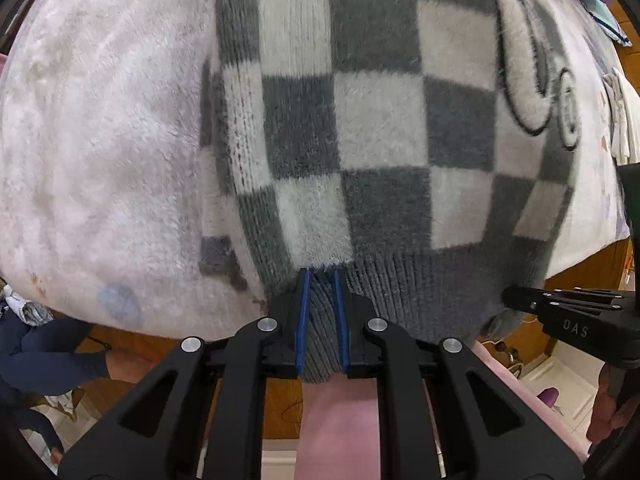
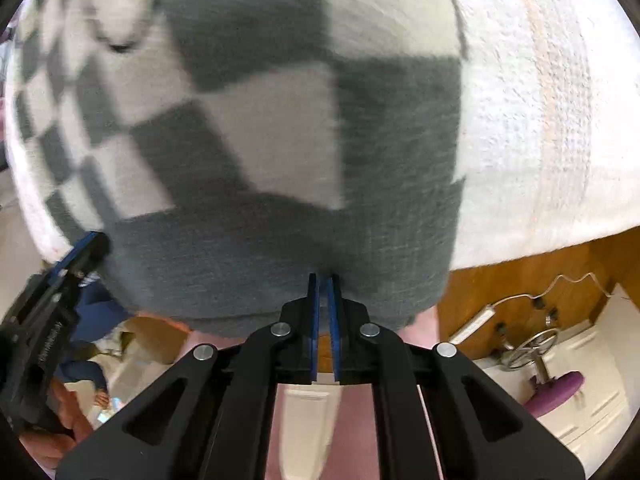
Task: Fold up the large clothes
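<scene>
Grey-and-white checked knit: this is the sweater (image 1: 380,128), and it lies spread flat on a pale fleece blanket (image 1: 100,140) that covers the bed. The hem of the sweater faces me at the near edge of the bed.

Left side. A sleeve, or a folded edge, of the sweater lies along the left flank of the body panel; I cannot tell which. My left tongs (image 1: 320,280) sit at the ribbed grey hem (image 1: 420,292). The two blue pads (image 1: 303,320) stand narrow, and a bunched fold of the ribbed hem fills the gap between them. The left tongs therefore hold the hem.

Centre. The body of the sweater runs away from me in even squares. A large outlined figure in white (image 1: 524,60) sits on the far right part of the front.

Right side. My right tongs (image 2: 323,280) meet the same hem, near the right corner of the sweater (image 2: 280,160). Their blue pads stand almost together, with the tips pressed at the edge of the grey rib. The right wrist view is blurred, so I cannot tell whether cloth is actually pinched. Each pair of tongs appears at the edge of the other's view. Below the bed edge, brown wood panelling (image 2: 520,280) and a purple stool (image 2: 556,392) show at the right.
</scene>
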`<control>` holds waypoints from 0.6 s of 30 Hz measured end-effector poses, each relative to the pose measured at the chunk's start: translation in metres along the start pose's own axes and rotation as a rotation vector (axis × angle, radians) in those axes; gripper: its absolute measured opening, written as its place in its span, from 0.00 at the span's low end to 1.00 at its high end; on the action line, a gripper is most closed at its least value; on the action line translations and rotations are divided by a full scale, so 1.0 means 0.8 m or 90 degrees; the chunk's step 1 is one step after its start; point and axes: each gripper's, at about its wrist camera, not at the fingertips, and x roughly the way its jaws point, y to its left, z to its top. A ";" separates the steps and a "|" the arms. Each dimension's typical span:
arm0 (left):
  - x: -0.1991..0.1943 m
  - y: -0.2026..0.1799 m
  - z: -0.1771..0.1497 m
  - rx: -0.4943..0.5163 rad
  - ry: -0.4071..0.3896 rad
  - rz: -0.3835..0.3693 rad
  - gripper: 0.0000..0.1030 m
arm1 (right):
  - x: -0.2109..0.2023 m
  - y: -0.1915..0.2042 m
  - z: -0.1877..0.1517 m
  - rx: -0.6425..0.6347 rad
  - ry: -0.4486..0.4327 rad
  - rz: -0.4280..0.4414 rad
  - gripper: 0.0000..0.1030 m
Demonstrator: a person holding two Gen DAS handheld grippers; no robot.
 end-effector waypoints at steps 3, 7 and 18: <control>-0.011 0.001 0.007 -0.007 0.012 -0.010 0.12 | -0.010 -0.016 0.003 0.084 0.018 0.044 0.02; -0.055 0.011 0.020 0.000 -0.023 0.006 0.13 | -0.088 -0.013 0.003 0.054 -0.092 0.041 0.05; -0.023 0.033 0.041 -0.012 0.044 0.009 0.15 | -0.061 0.009 0.109 0.075 -0.037 -0.012 0.06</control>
